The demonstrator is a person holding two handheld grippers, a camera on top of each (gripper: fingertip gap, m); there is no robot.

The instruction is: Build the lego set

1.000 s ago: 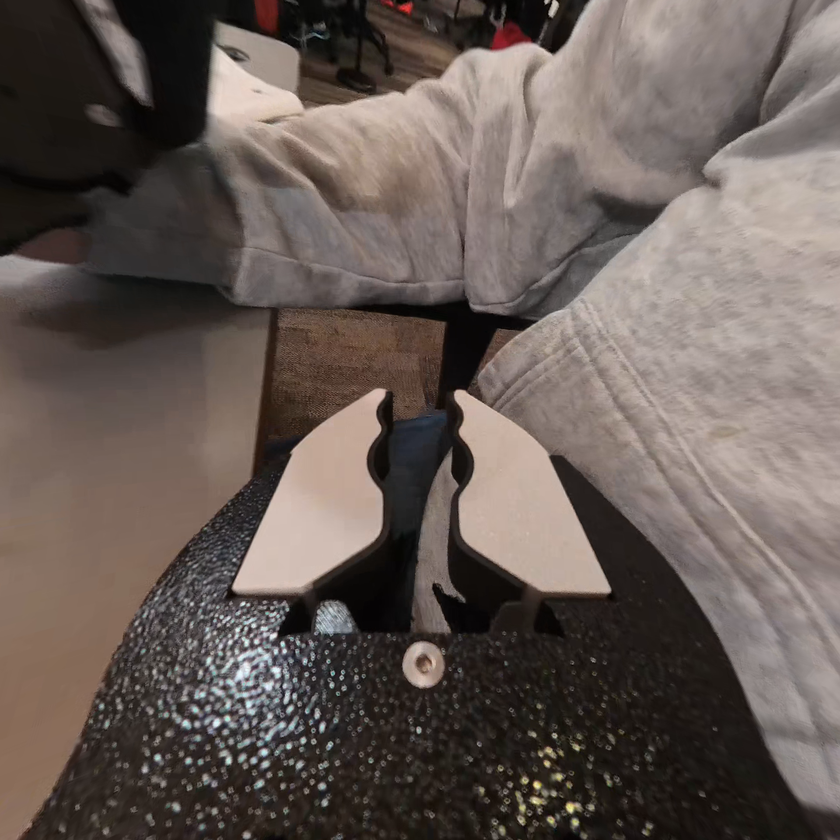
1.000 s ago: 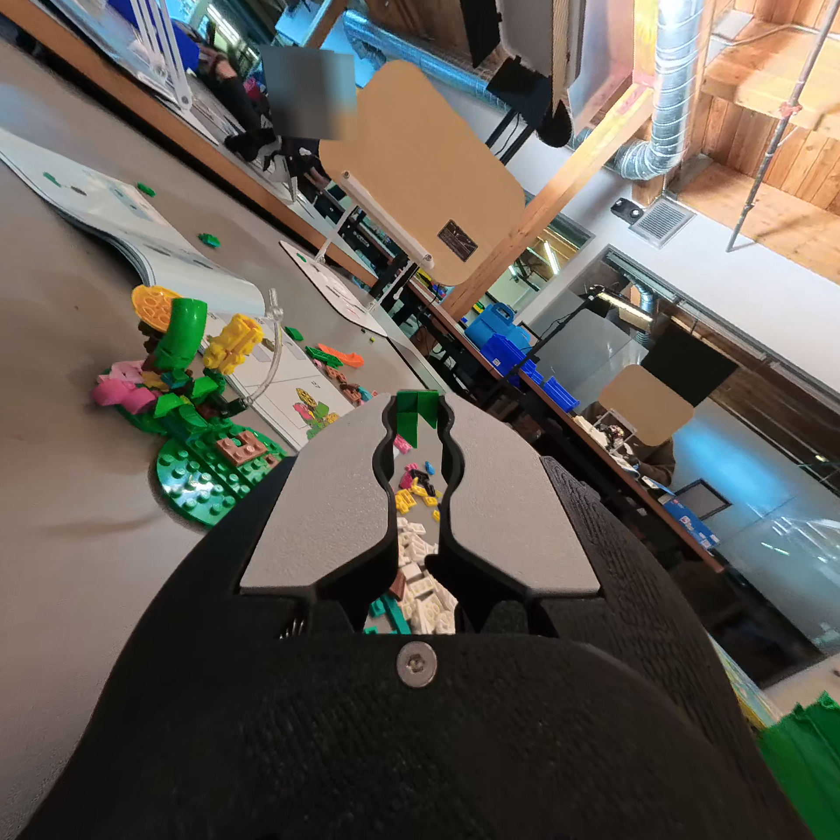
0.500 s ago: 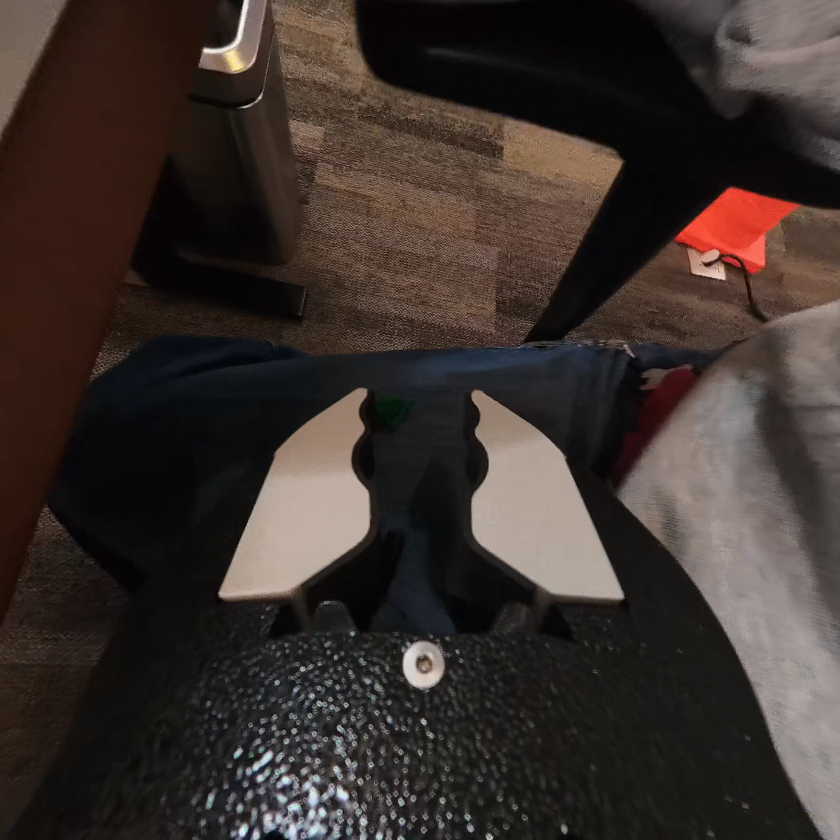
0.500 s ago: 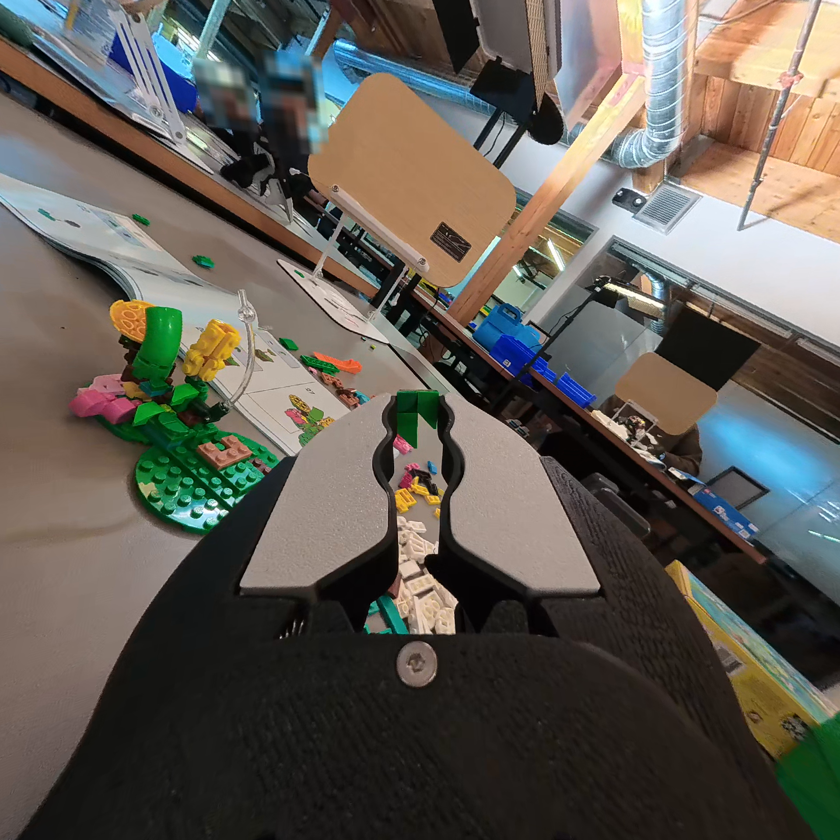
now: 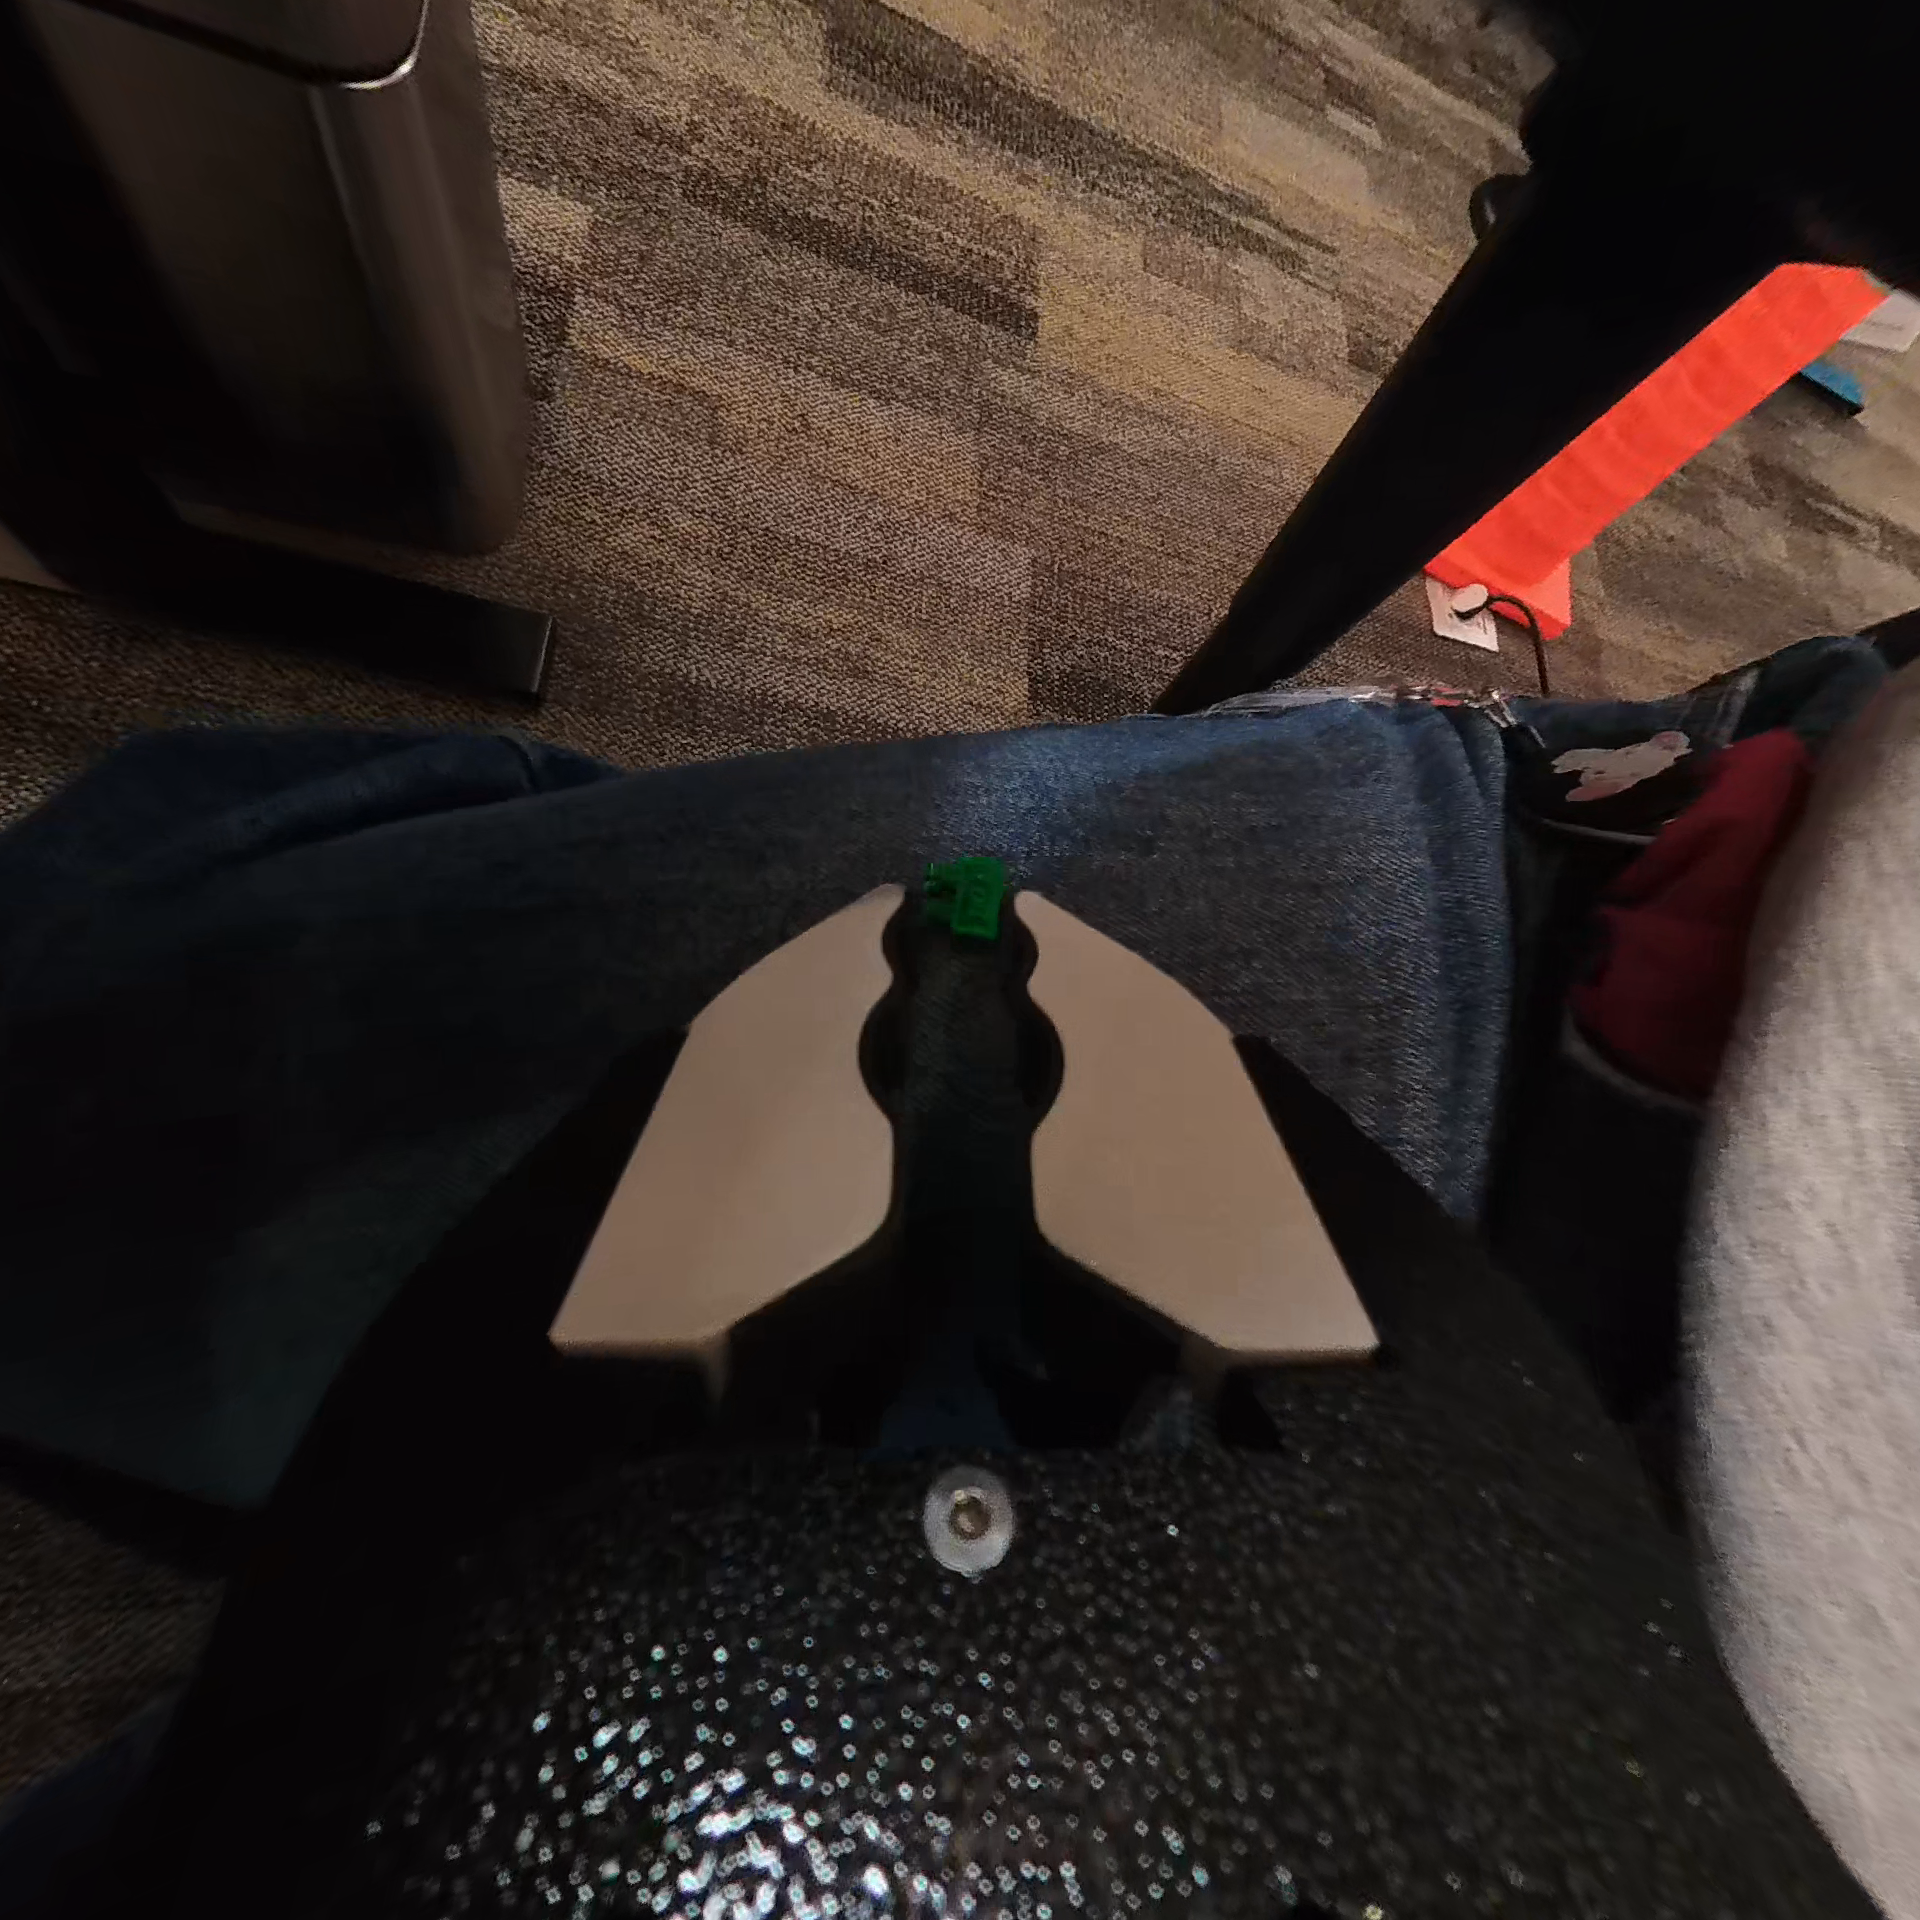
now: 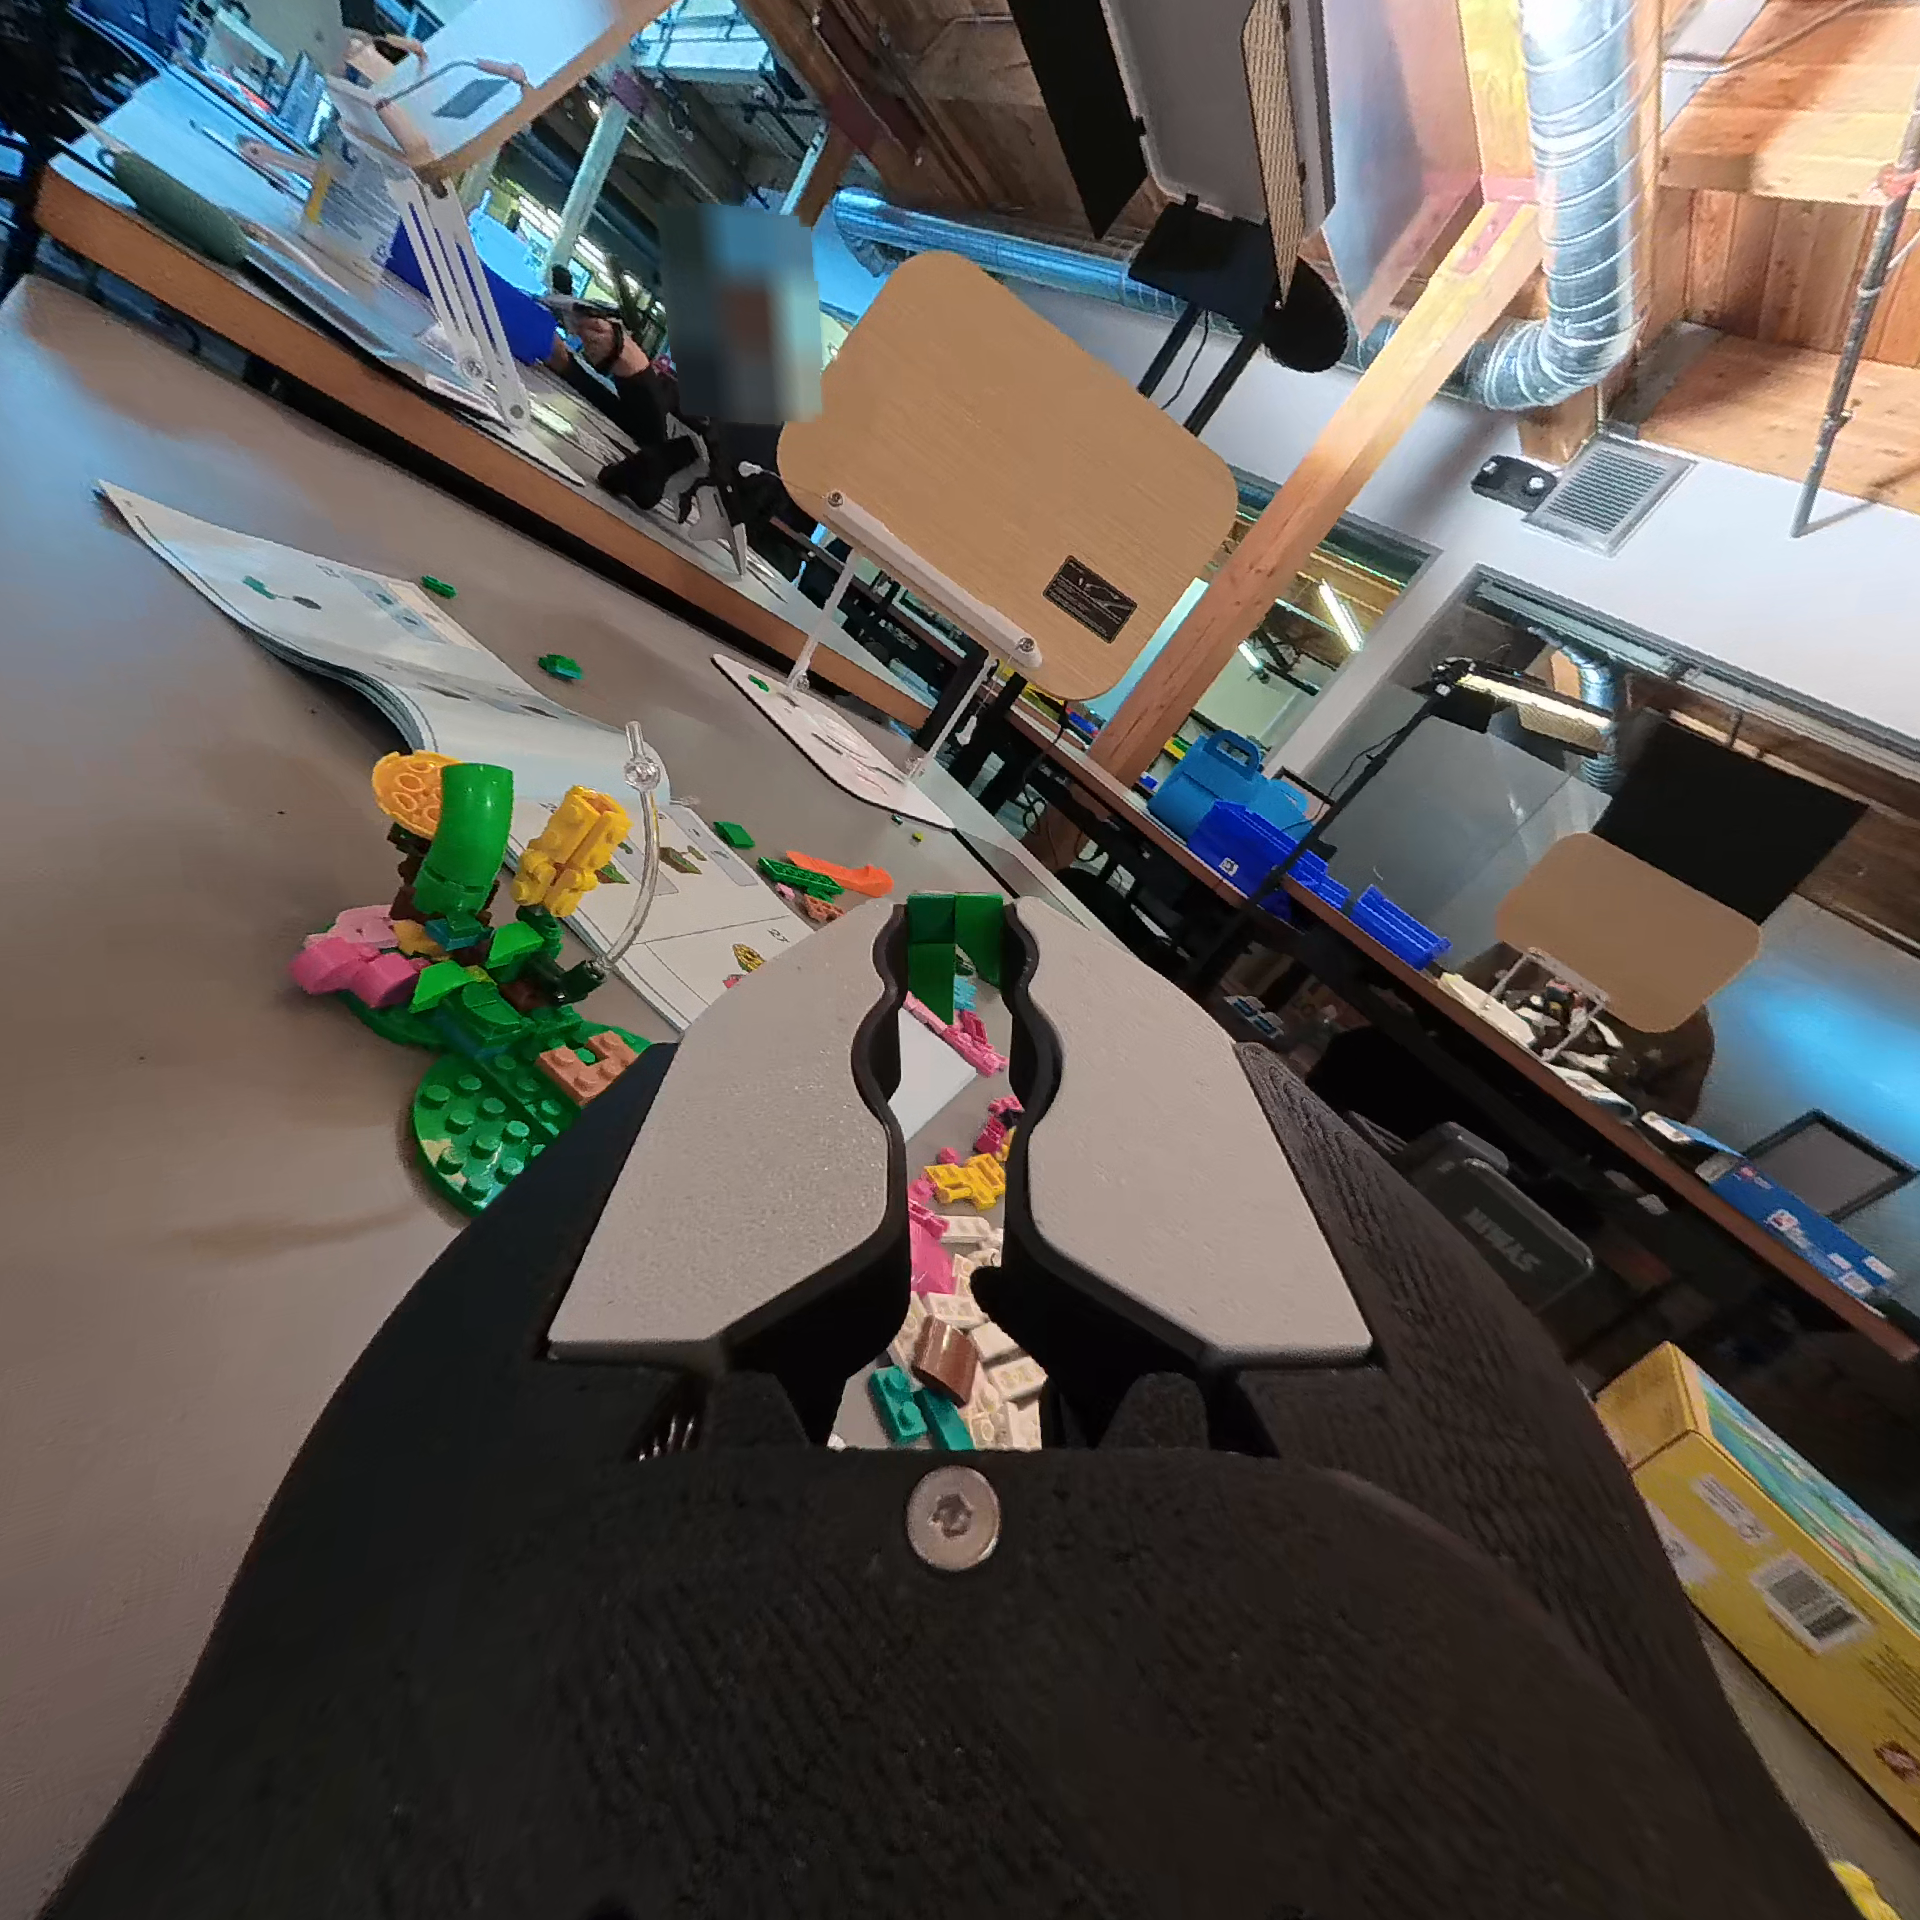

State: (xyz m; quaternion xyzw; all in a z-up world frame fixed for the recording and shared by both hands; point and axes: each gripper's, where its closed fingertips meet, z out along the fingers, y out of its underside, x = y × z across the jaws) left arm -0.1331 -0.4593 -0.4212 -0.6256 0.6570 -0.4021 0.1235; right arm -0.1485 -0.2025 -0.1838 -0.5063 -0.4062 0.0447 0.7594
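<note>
In the left wrist view my left gripper (image 5: 961, 899) is below the table, over a person's lap in blue jeans (image 5: 1195, 831). Its fingertips are shut on a small green brick piece (image 5: 968, 896) that lies against the denim. In the right wrist view my right gripper (image 6: 954, 920) is shut on a green brick piece (image 6: 935, 945) and holds it above the grey table (image 6: 156, 1195). To its left stands a brick flower model (image 6: 468, 935) on a round green plate (image 6: 478, 1122). A pile of loose bricks (image 6: 966, 1299) lies under the fingers.
An open instruction booklet (image 6: 395, 644) lies behind the model. A wooden panel on a stand (image 6: 997, 478) is farther back, a yellow box (image 6: 1787, 1558) at the right. Below the table are a black chair leg (image 5: 1351, 499), an orange object (image 5: 1662, 416), a dark metal bin (image 5: 260, 260) and a grey sweatshirt (image 5: 1818, 1247). About 35 cm separates my left fingertips from my right.
My left gripper dropped from table height to the lap, opened wide, then closed on the small green piece. My right gripper kept its green piece and tilted a little.
</note>
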